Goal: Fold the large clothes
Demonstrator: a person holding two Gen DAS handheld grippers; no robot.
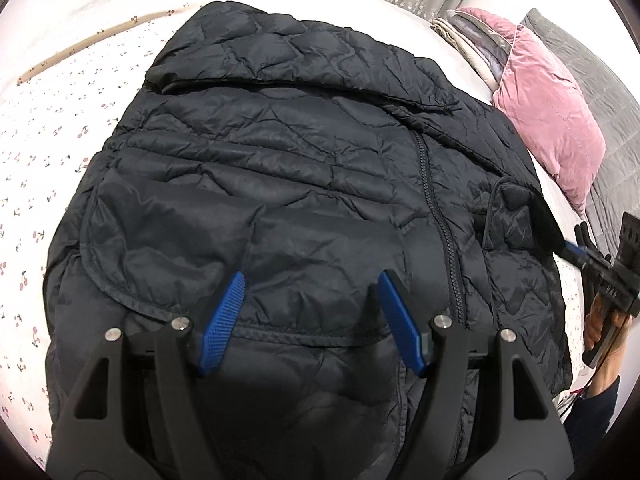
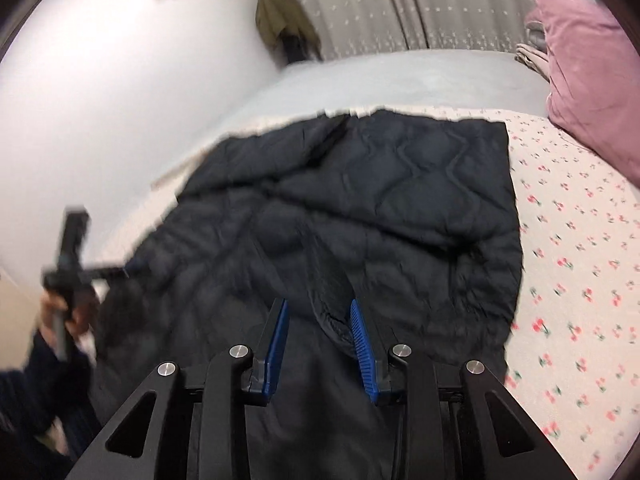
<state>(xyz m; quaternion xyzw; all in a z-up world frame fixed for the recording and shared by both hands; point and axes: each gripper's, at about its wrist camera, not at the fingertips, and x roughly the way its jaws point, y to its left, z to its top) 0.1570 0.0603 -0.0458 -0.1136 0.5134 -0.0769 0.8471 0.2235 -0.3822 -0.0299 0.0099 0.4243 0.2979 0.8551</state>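
Observation:
A dark navy quilted jacket [image 1: 288, 184] lies spread on the bed, with one sleeve folded across its front and a zipper [image 1: 438, 224] running down it. My left gripper [image 1: 312, 280] hovers open over the jacket's near part, with nothing between its blue pads. The jacket also fills the right wrist view [image 2: 380, 208], which is blurred. My right gripper [image 2: 318, 308] is open, with a fold of the jacket's edge [image 2: 334, 320] lying between its pads. In the left wrist view the right gripper [image 1: 570, 250] sits at the jacket's right edge.
The bed sheet [image 1: 52, 152] is white with small cherry prints. A pink velvet pillow [image 1: 548, 120] and folded bedding [image 1: 468, 36] lie at the head of the bed. A grey starred curtain [image 2: 420, 4] and a white wall [image 2: 120, 100] stand behind.

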